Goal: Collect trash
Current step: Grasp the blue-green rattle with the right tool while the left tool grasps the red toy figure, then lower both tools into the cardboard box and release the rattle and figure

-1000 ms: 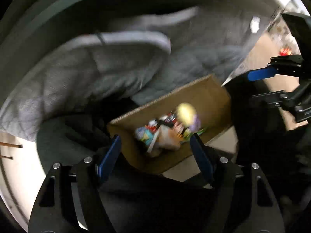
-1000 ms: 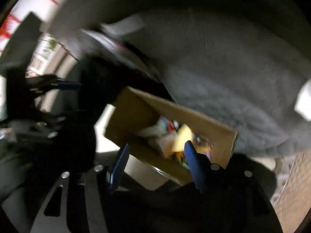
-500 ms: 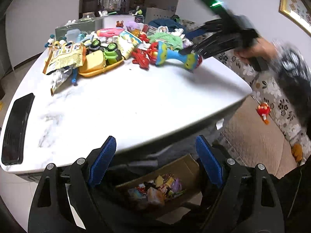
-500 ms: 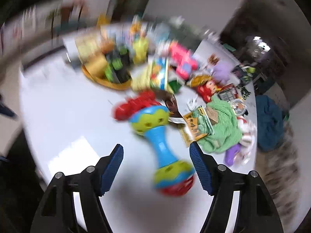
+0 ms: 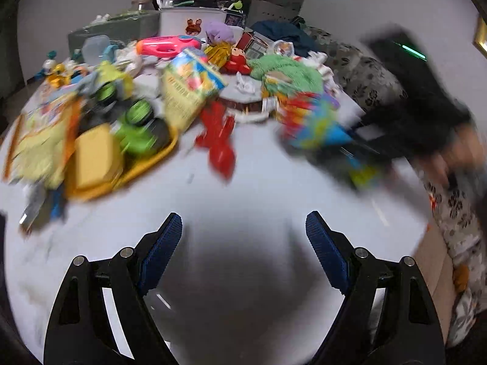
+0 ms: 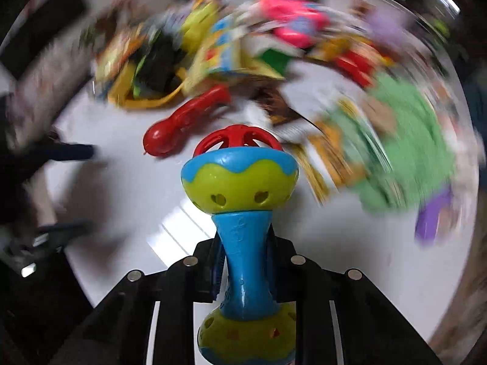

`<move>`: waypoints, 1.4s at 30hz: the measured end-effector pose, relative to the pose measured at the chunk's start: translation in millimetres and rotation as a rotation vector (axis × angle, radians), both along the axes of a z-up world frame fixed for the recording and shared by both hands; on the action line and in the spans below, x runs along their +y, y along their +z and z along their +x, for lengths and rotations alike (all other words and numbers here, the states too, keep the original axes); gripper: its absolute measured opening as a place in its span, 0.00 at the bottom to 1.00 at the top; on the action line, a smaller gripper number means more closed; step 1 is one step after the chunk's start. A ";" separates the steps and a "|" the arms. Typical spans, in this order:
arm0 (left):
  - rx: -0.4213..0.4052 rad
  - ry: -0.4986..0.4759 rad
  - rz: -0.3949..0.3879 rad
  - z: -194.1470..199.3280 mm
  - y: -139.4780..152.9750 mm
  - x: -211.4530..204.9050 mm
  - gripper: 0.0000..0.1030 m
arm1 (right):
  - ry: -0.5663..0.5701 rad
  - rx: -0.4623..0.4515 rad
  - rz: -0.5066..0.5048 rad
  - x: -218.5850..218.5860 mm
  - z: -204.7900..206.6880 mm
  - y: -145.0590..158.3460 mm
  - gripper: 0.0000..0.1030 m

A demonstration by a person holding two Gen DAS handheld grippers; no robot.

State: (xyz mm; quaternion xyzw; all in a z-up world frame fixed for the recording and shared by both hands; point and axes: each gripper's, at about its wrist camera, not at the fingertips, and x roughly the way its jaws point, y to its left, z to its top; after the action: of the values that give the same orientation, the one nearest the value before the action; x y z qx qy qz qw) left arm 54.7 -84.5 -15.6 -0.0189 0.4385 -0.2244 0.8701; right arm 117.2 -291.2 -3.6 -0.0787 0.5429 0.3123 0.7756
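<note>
Half a second ago the right gripper (image 6: 243,261) hung wide open over the rattle (image 6: 240,200); now its jaws are clamped tight on the blue handle, and the toy's green-and-blue head with the red cage points away up the middle of the right wrist frame. One green bulb sits low in the frame, close under the camera, between the black finger arms.

Over in the left wrist view, the left gripper (image 5: 243,237) hovers spread wide, nothing between its blue pads (image 5: 164,243), above bare white table (image 5: 237,188). That view catches the right gripper (image 5: 420,127) from outside, a black smear at the right edge with a hand behind it, the rattle just a streak of colour in front of it. The right wrist view shows the grip crisply.

Just beyond the rattle's head lies a red toy (image 6: 182,121) on the table. Further back, upper frame, the clutter heap: an orange tray (image 5: 143,164) with green-wheeled toys, a snack bag (image 5: 188,88), a green plush (image 5: 289,73), a pink toy (image 5: 167,45). Most of it is motion-blurred, details unreadable.
</note>
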 end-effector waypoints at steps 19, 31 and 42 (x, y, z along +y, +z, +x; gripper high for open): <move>-0.100 0.130 -0.005 17.9 23.3 -10.2 0.29 | -0.315 -0.200 0.481 -85.3 -125.1 27.5 0.21; -0.347 -0.076 0.078 -183.8 72.0 36.0 0.29 | -0.119 -0.305 0.522 -8.5 -219.8 83.7 0.21; 0.003 -0.206 0.203 -212.7 -91.0 46.0 0.31 | -0.063 0.009 0.232 60.9 -264.6 -86.5 0.22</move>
State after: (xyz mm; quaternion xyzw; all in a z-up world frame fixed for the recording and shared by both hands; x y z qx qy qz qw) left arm -158.0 -38.5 -106.6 0.1137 0.4598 -0.2669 0.8393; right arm -147.4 -230.4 -90.1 0.0300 0.5088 0.3486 0.7866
